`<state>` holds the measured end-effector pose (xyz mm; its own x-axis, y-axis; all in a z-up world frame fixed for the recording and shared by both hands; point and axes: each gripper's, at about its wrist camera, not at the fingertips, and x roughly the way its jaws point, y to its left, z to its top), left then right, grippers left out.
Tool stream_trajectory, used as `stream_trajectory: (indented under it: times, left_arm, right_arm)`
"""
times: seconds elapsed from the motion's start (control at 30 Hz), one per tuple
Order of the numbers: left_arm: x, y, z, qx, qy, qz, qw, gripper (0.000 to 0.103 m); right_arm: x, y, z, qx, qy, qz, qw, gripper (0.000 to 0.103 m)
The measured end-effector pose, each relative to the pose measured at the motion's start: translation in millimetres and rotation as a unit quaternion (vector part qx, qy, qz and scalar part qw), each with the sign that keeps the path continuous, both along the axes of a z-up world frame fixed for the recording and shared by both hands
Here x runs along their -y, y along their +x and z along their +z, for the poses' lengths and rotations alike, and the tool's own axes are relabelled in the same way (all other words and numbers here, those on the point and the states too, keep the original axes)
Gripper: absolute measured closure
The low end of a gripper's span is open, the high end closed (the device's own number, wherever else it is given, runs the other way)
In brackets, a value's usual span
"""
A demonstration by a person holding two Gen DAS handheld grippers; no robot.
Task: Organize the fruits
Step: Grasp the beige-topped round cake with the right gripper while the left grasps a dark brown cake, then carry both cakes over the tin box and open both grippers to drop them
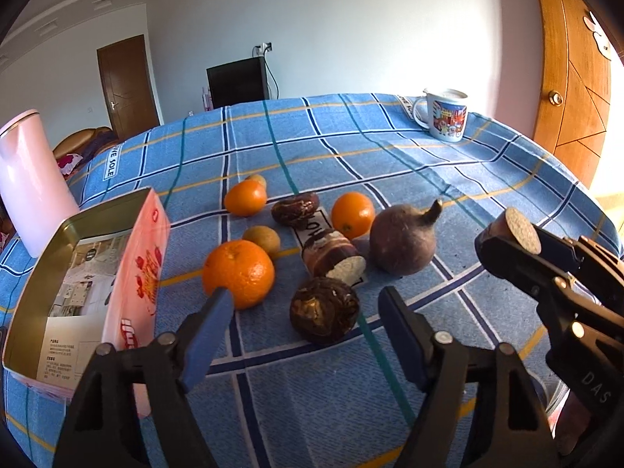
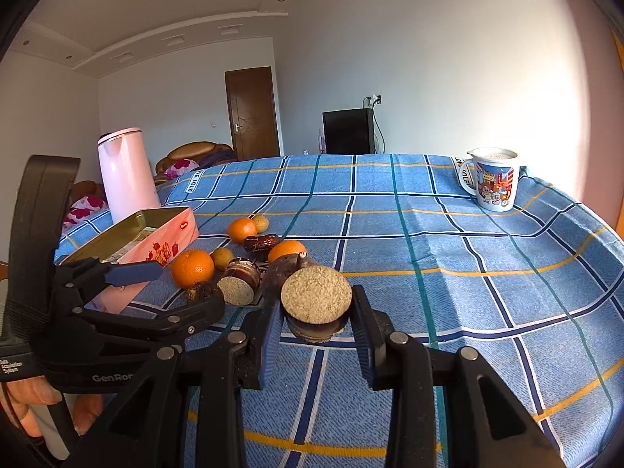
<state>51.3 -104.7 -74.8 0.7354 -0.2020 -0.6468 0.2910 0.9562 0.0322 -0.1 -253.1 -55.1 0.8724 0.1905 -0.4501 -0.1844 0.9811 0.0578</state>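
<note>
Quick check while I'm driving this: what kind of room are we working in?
Most likely a home living or dining room. The produce lies on a table under a blue plaid tablecloth, with a pink electric kettle and a cartoon mug on it. Behind stand a sofa and a dark television.

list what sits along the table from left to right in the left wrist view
pink kettle → open tin box → big orange → cut root piece → dark round root with stem → right gripper holding a cut piece
</note>
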Motion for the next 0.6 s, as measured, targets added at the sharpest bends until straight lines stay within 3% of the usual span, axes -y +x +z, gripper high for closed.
stream_trajectory:
  times: [0.1,0.2,0.6]
  left_arm:
    - [3.4,3.6,-3.5,-0.015,0.002,-0.009,0.9999,0.034]
    - [7.1,6.1,-8.5,-0.029,0.007,-0.024,0.9993,0.063]
    - [-9.1,-6.3,5.4,0.007,-0.023,-0.021,0.9995,0.063]
  right_arm:
    - [1.6,-1.9,-0.9,0.002,0.000,0.001,1.000,0.068]
    - [0.7,-2.9,-2.1,0.002,0.001,0.004,1.000,0.067]
    - [-9.8,-6.6,0.5,0.014,0.001,0.022,1.000,0.067]
